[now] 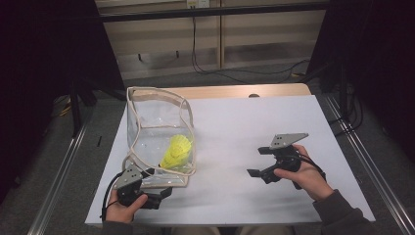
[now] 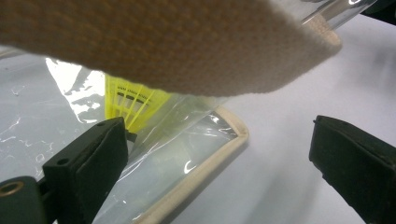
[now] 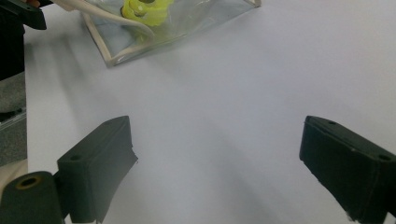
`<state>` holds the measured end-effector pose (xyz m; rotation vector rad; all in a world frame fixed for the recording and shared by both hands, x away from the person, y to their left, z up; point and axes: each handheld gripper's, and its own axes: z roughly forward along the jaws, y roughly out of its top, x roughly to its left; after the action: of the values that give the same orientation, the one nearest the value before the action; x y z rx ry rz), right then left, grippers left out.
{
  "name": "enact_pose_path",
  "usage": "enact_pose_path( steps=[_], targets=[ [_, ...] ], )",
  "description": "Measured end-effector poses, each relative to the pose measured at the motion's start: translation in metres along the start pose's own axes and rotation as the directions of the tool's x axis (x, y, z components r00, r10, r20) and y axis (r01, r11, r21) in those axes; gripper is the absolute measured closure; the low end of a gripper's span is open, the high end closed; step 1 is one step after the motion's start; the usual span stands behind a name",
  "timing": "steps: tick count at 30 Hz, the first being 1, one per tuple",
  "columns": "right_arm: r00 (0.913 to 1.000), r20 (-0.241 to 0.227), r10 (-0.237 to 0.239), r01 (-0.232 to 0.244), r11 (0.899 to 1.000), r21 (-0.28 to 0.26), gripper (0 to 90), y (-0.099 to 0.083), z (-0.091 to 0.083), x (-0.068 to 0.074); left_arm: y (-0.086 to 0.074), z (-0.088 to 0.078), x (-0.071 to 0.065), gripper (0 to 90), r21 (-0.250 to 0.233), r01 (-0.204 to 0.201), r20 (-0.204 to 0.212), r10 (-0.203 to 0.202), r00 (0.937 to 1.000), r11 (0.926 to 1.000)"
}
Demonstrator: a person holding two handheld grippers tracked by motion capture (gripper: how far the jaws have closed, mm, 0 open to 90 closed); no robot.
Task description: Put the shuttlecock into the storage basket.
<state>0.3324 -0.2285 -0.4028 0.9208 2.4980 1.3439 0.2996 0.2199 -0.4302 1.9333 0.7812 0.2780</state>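
Observation:
A clear plastic bag [image 1: 156,129] with beige trim stands at the left of the white table [image 1: 254,122], and a yellow shuttlecock [image 1: 177,152] lies inside it. My left gripper [image 1: 155,183] is at the bag's near edge and is open. In the left gripper view the bag's corner [image 2: 205,154] lies between the wide-apart jaws of that gripper [image 2: 219,158], a beige strap [image 2: 163,42] crosses above, and the shuttlecock [image 2: 130,102] shows through the plastic. My right gripper [image 1: 258,161] is open over bare table to the right of the bag, and nothing sits between its fingers [image 3: 217,158].
The right gripper view has the bag [image 3: 163,28] with the shuttlecock [image 3: 144,9] far ahead at upper left, next to the other gripper [image 3: 21,16]. The table's wooden far edge [image 1: 244,91] and metal rails [image 1: 362,156] border the white surface. Cables [image 1: 220,71] lie on the floor beyond.

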Motion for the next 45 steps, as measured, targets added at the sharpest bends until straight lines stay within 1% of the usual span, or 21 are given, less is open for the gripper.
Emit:
enact_pose_path(
  steps=[19, 27, 38, 45],
  targets=[
    [0.9998, 0.010, 0.017, -0.017, 1.000, -0.003, 9.0, -0.014, -0.006, -0.002, 0.000, 0.000, 0.000, 4.5, 0.000, -0.002, 0.000, 0.002, 1.0000, 1.0000],
    [0.9997, 0.020, 0.017, -0.017, 1.000, -0.004, 8.9, -0.020, -0.007, -0.003, 0.000, 0.000, 0.000, 4.5, 0.000, 0.000, 0.000, 0.000, 1.0000, 1.0000],
    [0.9991, 0.032, 0.029, -0.029, 1.000, -0.008, 8.9, -0.029, -0.012, -0.005, 0.000, 0.000, 0.000, 4.5, 0.000, -0.003, -0.001, 0.003, 1.0000, 1.0000],
    [0.9990, 0.037, 0.026, -0.026, 1.000, -0.004, 8.9, -0.033, -0.014, -0.005, 0.000, 0.000, 0.000, 4.5, 0.001, -0.004, -0.001, 0.004, 1.0000, 1.0000]
  ],
)
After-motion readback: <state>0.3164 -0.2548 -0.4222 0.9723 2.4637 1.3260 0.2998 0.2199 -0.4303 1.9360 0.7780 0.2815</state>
